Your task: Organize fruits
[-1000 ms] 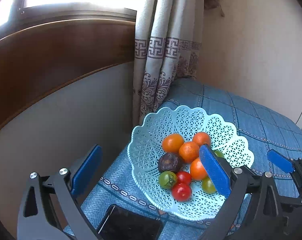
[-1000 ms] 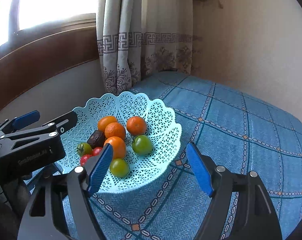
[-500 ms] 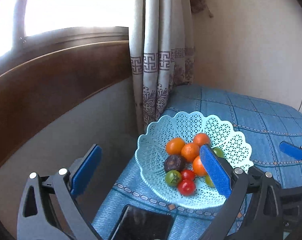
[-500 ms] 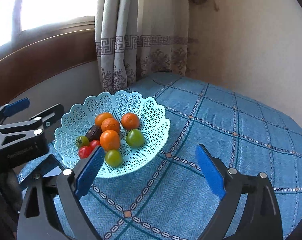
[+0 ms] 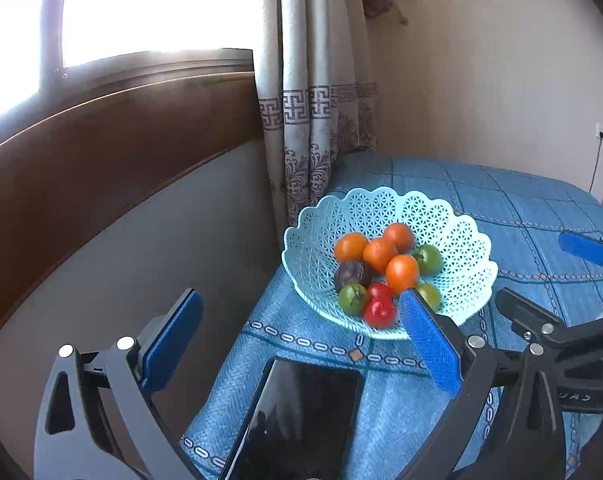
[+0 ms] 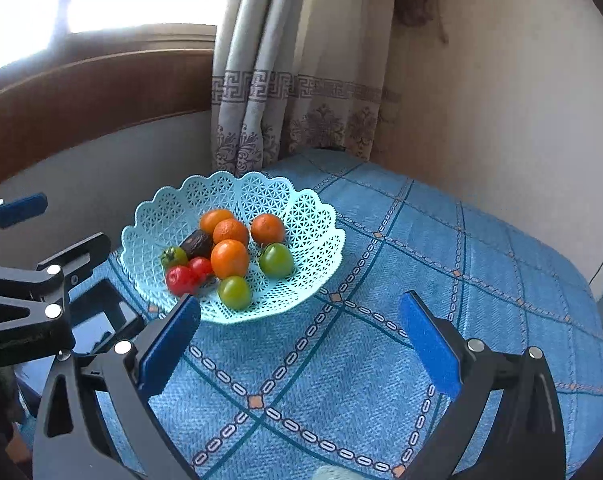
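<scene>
Your left gripper hangs with its blue pads spread wide and nothing between them, short of the basket and off toward the wall side of it. Your right gripper is spread just as wide, also empty, low over the blue cloth in front of the basket.

All the fruit you can see sits inside that pale lattice basket. Four oranges crowd its middle, touching one another. A dark, wrinkled fruit is tucked against the oranges on the window side (too shadowed to name it). Two red tomatoes lie touching at the basket's near edge, with a green tomato just beside them toward the wall. Two more green tomatoes rest on the other flank of the oranges, one of them down by the near rim.

The basket stands on the tabletop, under its blue patterned cloth, close to the corner nearest the curtain. A dark phone lies flat on the cloth just in front of the basket, between your left gripper's pads from the left wrist view.
</scene>
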Tool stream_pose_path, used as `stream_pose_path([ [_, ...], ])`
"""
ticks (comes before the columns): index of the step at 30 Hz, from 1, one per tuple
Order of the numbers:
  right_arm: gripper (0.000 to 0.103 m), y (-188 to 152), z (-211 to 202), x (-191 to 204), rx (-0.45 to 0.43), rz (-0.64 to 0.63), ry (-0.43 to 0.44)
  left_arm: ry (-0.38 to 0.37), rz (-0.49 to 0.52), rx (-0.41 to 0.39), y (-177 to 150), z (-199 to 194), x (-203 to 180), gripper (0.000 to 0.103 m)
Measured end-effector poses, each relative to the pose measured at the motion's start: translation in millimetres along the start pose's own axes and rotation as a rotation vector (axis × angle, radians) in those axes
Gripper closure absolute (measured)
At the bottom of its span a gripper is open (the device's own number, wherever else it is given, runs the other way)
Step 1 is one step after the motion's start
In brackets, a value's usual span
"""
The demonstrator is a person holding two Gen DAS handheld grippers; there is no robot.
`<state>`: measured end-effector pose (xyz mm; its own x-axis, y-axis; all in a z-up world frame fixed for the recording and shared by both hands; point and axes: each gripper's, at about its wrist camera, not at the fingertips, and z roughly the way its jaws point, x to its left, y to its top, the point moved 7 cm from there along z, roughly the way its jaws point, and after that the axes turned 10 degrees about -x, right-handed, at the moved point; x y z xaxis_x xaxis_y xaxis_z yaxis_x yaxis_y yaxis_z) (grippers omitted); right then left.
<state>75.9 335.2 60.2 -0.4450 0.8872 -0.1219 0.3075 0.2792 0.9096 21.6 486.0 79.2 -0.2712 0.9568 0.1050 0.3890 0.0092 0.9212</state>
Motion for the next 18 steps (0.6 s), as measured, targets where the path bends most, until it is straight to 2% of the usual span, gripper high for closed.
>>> stream_pose_path([
  [7, 0.005, -5, -5, 0, -0.013, -0.034, -0.034, 0.007, 0.017, 0.004, -5, 0, -1, 0.003],
  [11, 0.005, -6, -5, -4, -0.017, -0.038, -0.056, 0.036, 0.067, -0.006, -7, 4, -6, 0.003],
  [18, 0.005, -9, -5, -4, -0.012, -0.045, -0.061, 0.028, 0.088, 0.021, -16, 13, -12, 0.003],
])
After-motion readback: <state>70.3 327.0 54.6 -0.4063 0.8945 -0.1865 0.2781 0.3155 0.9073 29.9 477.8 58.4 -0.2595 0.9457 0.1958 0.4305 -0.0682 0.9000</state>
